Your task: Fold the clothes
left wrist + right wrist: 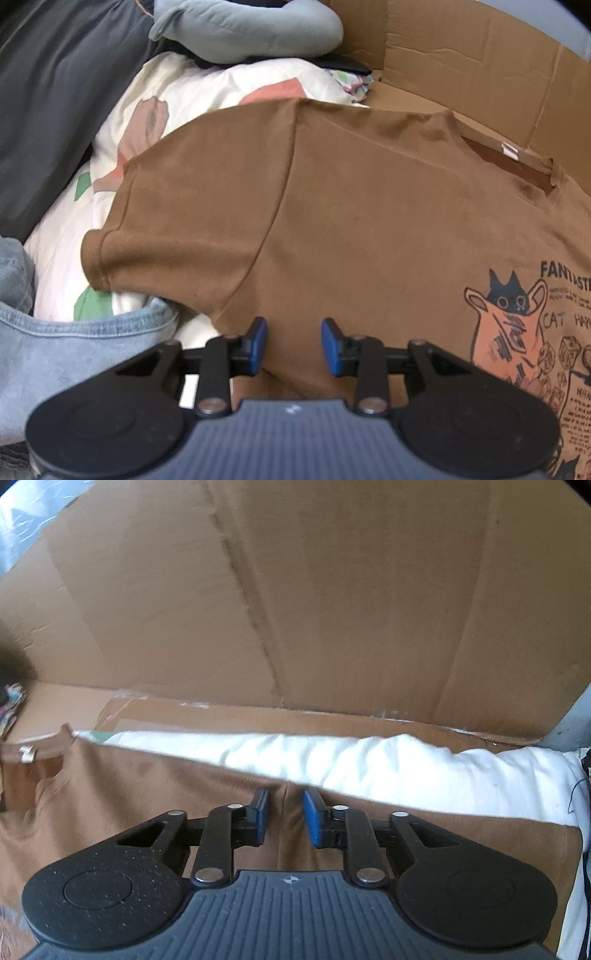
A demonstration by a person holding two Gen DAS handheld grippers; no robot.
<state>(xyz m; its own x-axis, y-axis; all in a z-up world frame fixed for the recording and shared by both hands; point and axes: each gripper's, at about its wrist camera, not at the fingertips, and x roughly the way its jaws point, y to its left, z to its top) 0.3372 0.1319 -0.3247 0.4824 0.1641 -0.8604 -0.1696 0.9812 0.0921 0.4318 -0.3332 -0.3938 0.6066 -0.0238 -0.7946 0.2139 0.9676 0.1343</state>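
Note:
A brown T-shirt [332, 221] with a cat print [517, 332] lies spread face up, its collar [517, 162] toward the cardboard. My left gripper [293, 345] hovers low over the shirt's side below the left sleeve [166, 229]. Its blue pads stand apart with flat fabric showing between them. In the right wrist view the same shirt [129, 794] runs from its collar [29, 753] to a straight upper edge. My right gripper [285, 818] sits at that edge, pads close together, with a raised ridge of brown fabric pinched between them.
Flattened cardboard [295, 609] rises behind the shirt, seen also as cardboard [461, 55]. White bedding [369, 764] lies beyond the shirt's edge. A floral duvet [184, 96], blue jeans [74, 339], a grey-blue cushion [251, 29] and dark grey fabric [55, 110] crowd the left.

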